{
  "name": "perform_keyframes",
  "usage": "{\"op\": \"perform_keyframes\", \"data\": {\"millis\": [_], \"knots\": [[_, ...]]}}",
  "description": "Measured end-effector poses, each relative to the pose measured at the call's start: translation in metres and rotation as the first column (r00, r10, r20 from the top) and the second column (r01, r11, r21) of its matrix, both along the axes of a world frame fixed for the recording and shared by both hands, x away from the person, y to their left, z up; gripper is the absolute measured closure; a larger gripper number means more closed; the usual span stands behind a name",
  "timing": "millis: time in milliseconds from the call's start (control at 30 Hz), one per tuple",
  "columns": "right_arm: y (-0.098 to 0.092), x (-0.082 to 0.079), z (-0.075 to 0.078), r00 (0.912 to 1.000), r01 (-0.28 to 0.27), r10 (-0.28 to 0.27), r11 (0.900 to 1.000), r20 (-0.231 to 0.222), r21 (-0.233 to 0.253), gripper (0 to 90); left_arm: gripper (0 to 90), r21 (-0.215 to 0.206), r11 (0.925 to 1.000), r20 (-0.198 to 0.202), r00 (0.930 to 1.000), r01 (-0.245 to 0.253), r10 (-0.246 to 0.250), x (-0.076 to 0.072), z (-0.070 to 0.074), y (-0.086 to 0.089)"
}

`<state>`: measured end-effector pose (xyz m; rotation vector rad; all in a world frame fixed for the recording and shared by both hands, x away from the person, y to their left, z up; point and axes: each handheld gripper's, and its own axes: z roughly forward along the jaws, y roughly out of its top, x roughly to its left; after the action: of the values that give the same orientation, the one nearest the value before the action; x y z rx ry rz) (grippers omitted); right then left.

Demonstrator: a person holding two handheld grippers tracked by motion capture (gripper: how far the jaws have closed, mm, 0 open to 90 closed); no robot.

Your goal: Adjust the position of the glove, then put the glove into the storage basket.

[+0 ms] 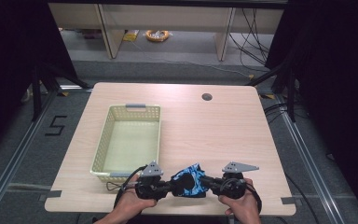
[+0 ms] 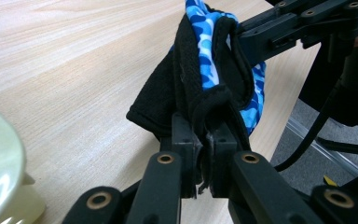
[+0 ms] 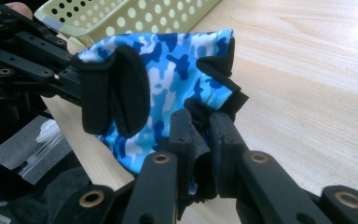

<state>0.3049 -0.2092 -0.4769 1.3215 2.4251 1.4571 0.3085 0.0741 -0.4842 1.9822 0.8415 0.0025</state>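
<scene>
Jaws of my left gripper and right gripper are each clamped on the blue-camouflage glove, suspended just beside the basket above the counter; next, I judge, carry it into that basket.

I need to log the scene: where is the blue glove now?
In the high view, the glove is near the table's front edge, held between the left gripper and the right gripper, just right of the basket's near corner.
</scene>
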Motion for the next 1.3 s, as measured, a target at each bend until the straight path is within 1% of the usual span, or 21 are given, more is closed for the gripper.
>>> {"op": "perform_keyframes", "data": {"millis": [33,67,167,267,300,333,367,433,467,533,567,600,733,767,800,933,1033,1200,1233,1267,1300], "knots": [[-0.001,0.001,0.0,0.9996,-0.016,0.016,1.0,0.024,-0.011,81.1,84.2,0.0,1.0,0.0,1.0,0.0,0.0,0.0,0.0,0.0],[0.0,-0.002,0.002,1.0,-0.007,0.007,1.0,0.0,-0.012,81.1,84.2,0.002,1.0,0.003,1.0,0.006,-0.006,-0.001,0.0,0.001],[0.001,-0.003,0.002,0.9995,-0.019,0.02,1.0,0.026,-0.003,81.1,84.2,0.005,0.9999,0.014,0.9998,0.012,-0.012,-0.002,0.003,0.003],[0.005,-0.009,0.008,1.0,-0.008,0.008,1.0,-0.004,0.007,81.1,84.2,0.006,0.9999,0.016,0.9998,0.01,-0.01,-0.003,0.005,0.006],[0.004,-0.008,0.01,0.9994,-0.018,0.018,1.0,0.029,-0.021,81.1,84.2,0.006,0.9999,0.016,0.9998,0.01,-0.01,-0.003,0.005,0.006],[0.004,-0.008,0.01,0.9994,-0.018,0.018,1.0,0.029,-0.021,81.1,84.2,0.003,1.0,0.017,0.9998,0.009,-0.009,-0.003,0.006,0.007],[0.007,-0.009,0.013,0.9996,-0.011,0.011,1.0,0.027,0.014,81.1,84.2,0.005,1.0,0.027,0.9996,0.0,0.0,-0.002,0.009,0.009],[0.006,-0.009,0.016,0.9995,-0.024,0.024,1.0,0.018,-0.001,81.1,84.2,0.0,1.0,0.022,0.9998,-0.002,0.002,-0.002,0.011,0.011],[0.009,-0.009,0.02,0.9983,-0.028,0.027,0.999,0.052,0.023,81.2,84.2,-0.019,0.9998,0.031,0.9995,-0.008,0.009,-0.002,0.016,0.012],[0.009,-0.009,0.024,0.9984,-0.032,0.032,0.999,0.048,0.013,81.2,84.2,-0.015,0.9999,0.029,0.9996,-0.004,0.005,-0.002,0.019,0.013],[0.009,-0.007,0.025,0.9956,-0.047,0.046,0.999,0.082,0.018,81.2,84.2,-0.02,0.9998,0.033,0.9994,0.001,0.0,-0.001,0.022,0.014],[0.011,-0.009,0.03,0.9973,-0.033,0.031,0.999,0.066,0.018,81.2,84.2,-0.017,0.9998,0.032,0.9995,-0.007,0.008,-0.002,0.026,0.015],[0.012,-0.011,0.045,0.9965,-0.03,0.028,0.999,0.079,0.026,81.2,84.2,-0.022,0.9998,0.039,0.9992,-0.002,0.002,0.0,0.044,0.02],[0.014,-0.008,0.051,0.9918,-0.047,0.043,0.998,0.12,0.029,81.2,84.2,-0.025,0.9997,0.047,0.9989,-0.006,0.007,0.001,0.05,0.022],[0.017,-0.008,0.056,0.9939,-0.037,0.034,0.999,0.104,0.028,81.2,84.2,-0.027,0.9996,0.045,0.999,-0.001,0.002,0.003,0.053,0.025],[0.023,-0.002,0.068,0.989,-0.052,0.052,0.999,0.139,-0.001,81.2,84.2,-0.039,0.9992,0.044,0.999,-0.007,0.009,0.008,0.061,0.031],[0.034,0.005,0.078,0.9918,-0.058,0.056,0.998,0.115,0.018,81.2,84.1,-0.034,0.9991,0.037,0.9989,-0.025,0.027,0.014,0.069,0.042],[0.044,0.016,0.085,0.9845,-0.092,0.091,0.996,0.15,0.005,81.1,84.1,-0.029,0.9985,0.048,0.9977,-0.046,0.047,0.019,0.076,0.053],[0.047,0.017,0.088,0.9889,-0.084,0.082,0.996,0.124,0.006,81.2,84.1,-0.026,0.9987,0.048,0.9979,-0.043,0.045,0.019,0.078,0.055],[0.052,0.022,0.09,0.9844,-0.104,0.103,0.995,0.142,-0.003,81.2,84.1,-0.037,0.9981,0.045,0.9978,-0.048,0.05,0.022,0.08,0.061],[0.055,0.023,0.092,0.9863,-0.098,0.098,0.995,0.133,-0.004,81.2,84.1,-0.037,0.9981,0.045,0.9978,-0.048,0.05,0.022,0.08,0.061]]}}
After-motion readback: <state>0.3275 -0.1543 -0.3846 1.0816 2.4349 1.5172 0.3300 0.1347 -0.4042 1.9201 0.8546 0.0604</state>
